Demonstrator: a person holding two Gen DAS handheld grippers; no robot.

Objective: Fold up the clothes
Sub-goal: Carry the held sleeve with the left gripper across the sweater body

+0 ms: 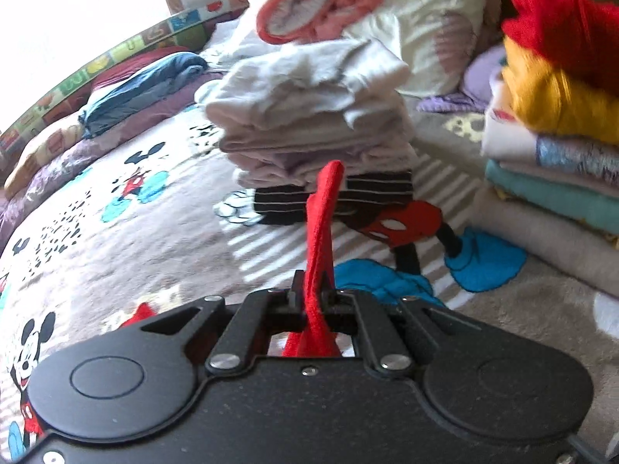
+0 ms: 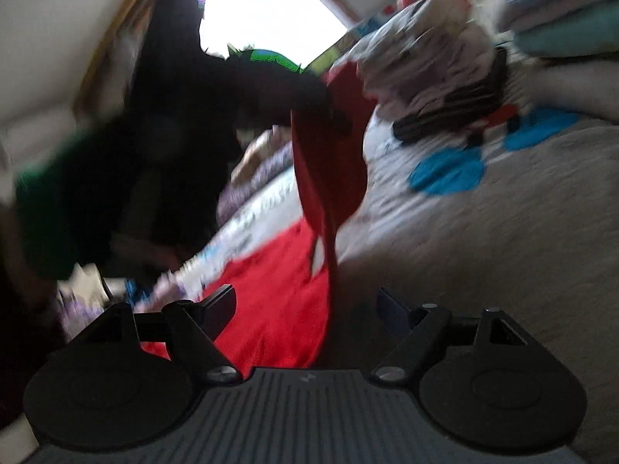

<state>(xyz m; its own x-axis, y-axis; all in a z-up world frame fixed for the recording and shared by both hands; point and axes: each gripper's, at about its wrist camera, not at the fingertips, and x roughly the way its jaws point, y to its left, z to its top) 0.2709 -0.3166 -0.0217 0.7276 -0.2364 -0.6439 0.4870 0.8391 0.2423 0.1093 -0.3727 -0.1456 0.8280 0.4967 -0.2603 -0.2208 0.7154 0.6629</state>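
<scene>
While held up, a red garment is clenched by the left gripper.
A second grasp is needed from the spread-jawed, empty right gripper.

The left wrist camera sits low over the bed blanket and looks straight at a pile of folded clothes close ahead. The right wrist camera is tipped sideways and blurry, looking across the bed toward a bright window. Both see that pile and the red cloth.
</scene>
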